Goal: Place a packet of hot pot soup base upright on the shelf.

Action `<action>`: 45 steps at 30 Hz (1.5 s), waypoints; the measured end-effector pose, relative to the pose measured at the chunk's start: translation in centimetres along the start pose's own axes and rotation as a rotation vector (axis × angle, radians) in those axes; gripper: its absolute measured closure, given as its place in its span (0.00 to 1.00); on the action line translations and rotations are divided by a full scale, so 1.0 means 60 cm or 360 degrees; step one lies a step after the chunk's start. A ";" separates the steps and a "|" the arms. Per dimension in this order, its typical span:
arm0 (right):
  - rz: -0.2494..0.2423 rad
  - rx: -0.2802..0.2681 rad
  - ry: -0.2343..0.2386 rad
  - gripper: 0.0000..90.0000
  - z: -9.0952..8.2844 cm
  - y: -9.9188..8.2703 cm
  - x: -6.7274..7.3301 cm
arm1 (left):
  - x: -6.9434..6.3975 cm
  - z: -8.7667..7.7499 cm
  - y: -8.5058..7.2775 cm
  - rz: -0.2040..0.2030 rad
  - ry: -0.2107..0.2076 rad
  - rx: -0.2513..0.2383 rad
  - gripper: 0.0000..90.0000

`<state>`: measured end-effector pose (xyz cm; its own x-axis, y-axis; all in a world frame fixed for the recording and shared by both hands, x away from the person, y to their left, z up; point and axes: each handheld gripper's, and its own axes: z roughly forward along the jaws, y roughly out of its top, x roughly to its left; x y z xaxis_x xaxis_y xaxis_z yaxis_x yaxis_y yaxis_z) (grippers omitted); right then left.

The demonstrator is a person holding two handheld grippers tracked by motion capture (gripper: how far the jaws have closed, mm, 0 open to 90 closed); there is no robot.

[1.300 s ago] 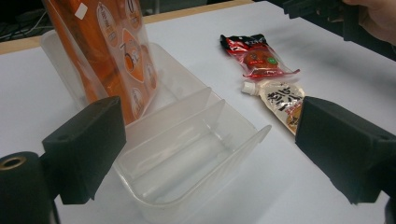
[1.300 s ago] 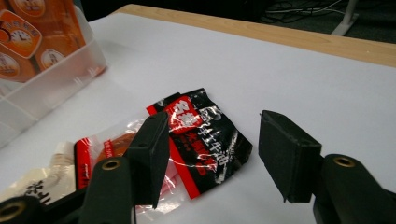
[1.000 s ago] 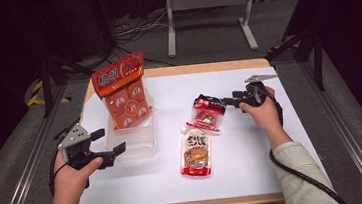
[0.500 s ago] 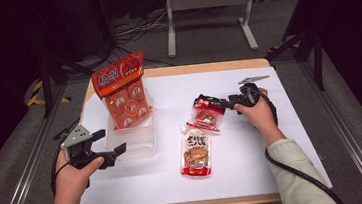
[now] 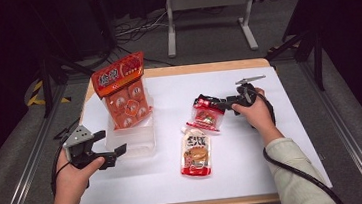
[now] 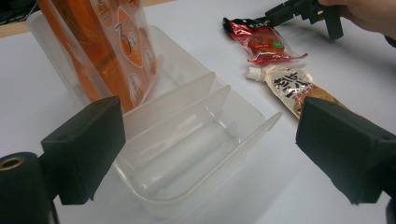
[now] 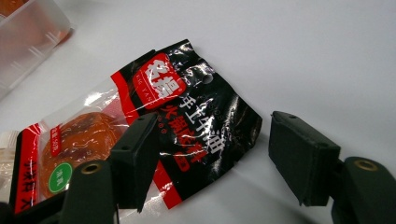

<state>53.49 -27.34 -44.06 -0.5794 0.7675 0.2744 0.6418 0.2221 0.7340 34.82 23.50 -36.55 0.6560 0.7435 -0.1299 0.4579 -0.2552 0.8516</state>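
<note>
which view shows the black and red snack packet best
The right gripper view: the black and red snack packet lies close up between the open right gripper jaws, its print sharp. The high view shows it small by that gripper; the left gripper view shows it far off, above the spouted pouch.

Table top (image 5: 273,138) is lit bright from above, the room around it pretty much black. Glare on the black-red packet (image 7: 196,126); nearby jaws look soft, shadows faint.
</note>
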 end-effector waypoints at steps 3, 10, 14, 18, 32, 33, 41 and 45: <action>0.0026 0.0002 0.0026 0.36 0.005 0.001 0.002 | 0.000 0.000 0.000 0.0000 -0.0003 0.0006 0.10; 0.0050 -0.0030 0.0066 0.38 0.006 0.004 0.008 | 0.002 -0.003 0.001 0.0007 -0.0005 0.0012 0.10; 0.0074 -0.0059 0.0104 0.43 -0.001 0.006 0.009 | 0.002 -0.002 0.001 0.0013 -0.0006 0.0026 0.10; 0.0077 -0.0082 0.0130 0.48 -0.006 0.009 0.013 | 0.003 -0.002 0.001 0.0012 -0.0001 0.0023 0.10; 0.0027 -0.0082 0.0108 0.98 -0.025 0.015 0.019 | 0.004 -0.001 0.000 0.0005 0.0007 0.0030 0.10; 0.0025 -0.0084 0.0110 1.00 -0.027 0.016 0.019 | 0.004 -0.001 0.000 0.0006 0.0006 0.0034 0.10; -0.0027 -0.0150 0.0111 1.00 -0.046 0.030 0.038 | 0.004 0.001 0.000 0.0021 0.0010 0.0039 0.10; -0.0068 -0.0181 0.0134 1.00 -0.058 0.040 0.051 | 0.003 0.002 0.000 0.0010 0.0013 0.0039 0.10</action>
<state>51.48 -26.54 -39.29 -0.6479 0.7048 0.2890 0.5574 0.1801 0.8105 34.98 23.56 -36.66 0.6543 0.7466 -0.1203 0.4682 -0.2751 0.8397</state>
